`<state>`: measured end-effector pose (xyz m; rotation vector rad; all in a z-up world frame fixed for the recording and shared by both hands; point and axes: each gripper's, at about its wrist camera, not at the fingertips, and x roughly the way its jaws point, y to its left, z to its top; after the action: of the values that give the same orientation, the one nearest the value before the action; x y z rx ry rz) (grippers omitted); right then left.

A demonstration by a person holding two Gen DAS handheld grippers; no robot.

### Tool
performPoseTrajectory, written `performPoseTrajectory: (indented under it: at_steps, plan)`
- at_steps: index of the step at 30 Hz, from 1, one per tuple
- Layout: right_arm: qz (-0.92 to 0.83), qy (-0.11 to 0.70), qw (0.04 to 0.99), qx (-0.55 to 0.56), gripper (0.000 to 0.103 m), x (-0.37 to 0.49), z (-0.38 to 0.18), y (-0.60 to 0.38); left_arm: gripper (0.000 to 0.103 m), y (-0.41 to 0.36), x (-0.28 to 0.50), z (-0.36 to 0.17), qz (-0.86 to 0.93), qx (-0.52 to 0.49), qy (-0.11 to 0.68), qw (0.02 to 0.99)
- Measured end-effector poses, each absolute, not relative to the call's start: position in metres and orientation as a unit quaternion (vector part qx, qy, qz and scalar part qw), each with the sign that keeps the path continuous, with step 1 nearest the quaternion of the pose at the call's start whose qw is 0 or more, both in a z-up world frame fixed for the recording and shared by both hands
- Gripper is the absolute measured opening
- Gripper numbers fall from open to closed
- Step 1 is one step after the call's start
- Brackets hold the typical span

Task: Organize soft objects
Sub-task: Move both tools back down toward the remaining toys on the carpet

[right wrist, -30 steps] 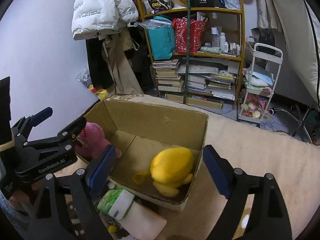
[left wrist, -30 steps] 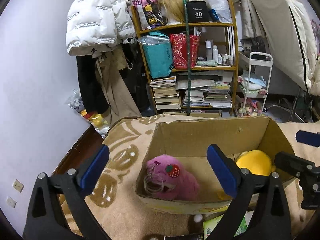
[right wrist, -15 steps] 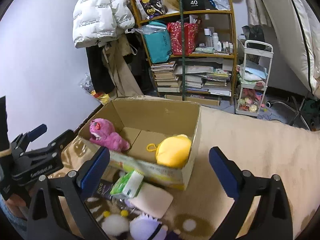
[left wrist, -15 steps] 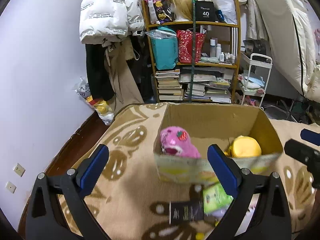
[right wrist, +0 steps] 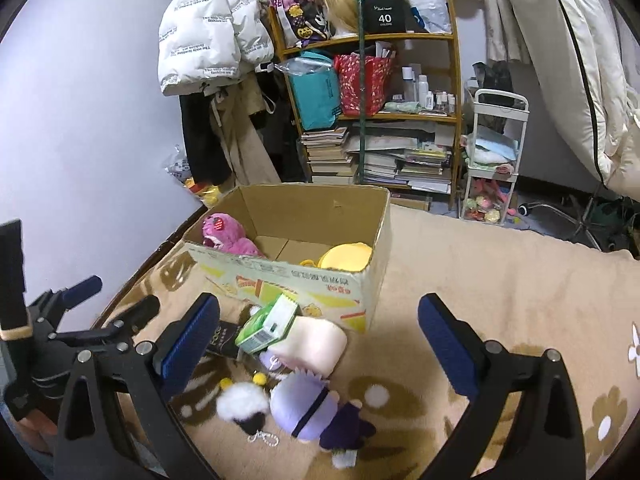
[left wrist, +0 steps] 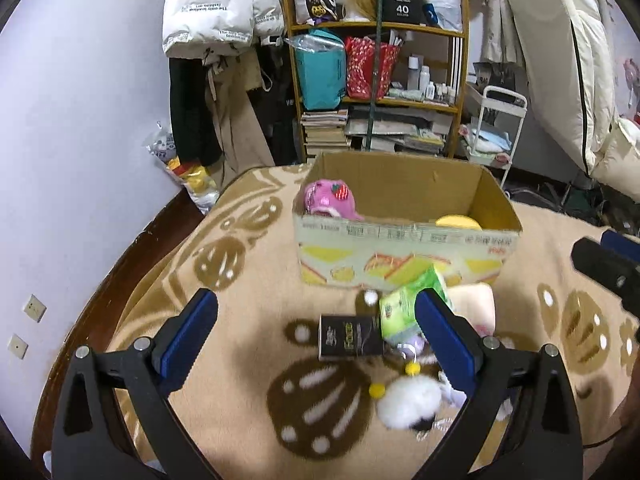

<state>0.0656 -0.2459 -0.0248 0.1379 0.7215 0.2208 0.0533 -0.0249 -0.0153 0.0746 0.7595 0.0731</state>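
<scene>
soft toys: pink plush (right wrist: 226, 234) and yellow plush (right wrist: 346, 256) now inside cardboard box (right wrist: 288, 280); my left tool (left wrist: 316, 328) and right tool (right wrist: 320, 336) have backed away, both wide, empty. purple plush (right wrist: 304, 406) and white pompom (right wrist: 242, 404) remain on blanket (right wrist: 500, 280), next.

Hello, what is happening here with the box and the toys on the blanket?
A person is sorting soft toys into a cardboard box with two hand-held claws. A pink plush and a yellow plush are already inside. The left claw and right claw are both open and empty. A purple plush, a white pompom and other items lie in front of the box.
</scene>
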Motion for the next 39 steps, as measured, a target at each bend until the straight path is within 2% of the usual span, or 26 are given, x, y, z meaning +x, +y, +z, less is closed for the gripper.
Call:
performPoseTrajectory:
  at_steps: [14,23,39]
  plan:
    - [0.110,0.378,0.918,0.051,0.103,0.032,-0.041,-0.236,0.098,-0.020,0.022,-0.020,0.017,0.023,0.388,0.921]
    - [0.108,0.408,0.906,0.034,0.103,0.040,-0.064,-0.227,0.098,-0.025,0.037,-0.042,0.004,0.026,0.418,0.908]
    - [0.088,0.466,0.876,0.085,0.103,0.074,-0.093,-0.240,0.098,-0.045,0.068,-0.085,-0.032,0.024,0.499,0.866]
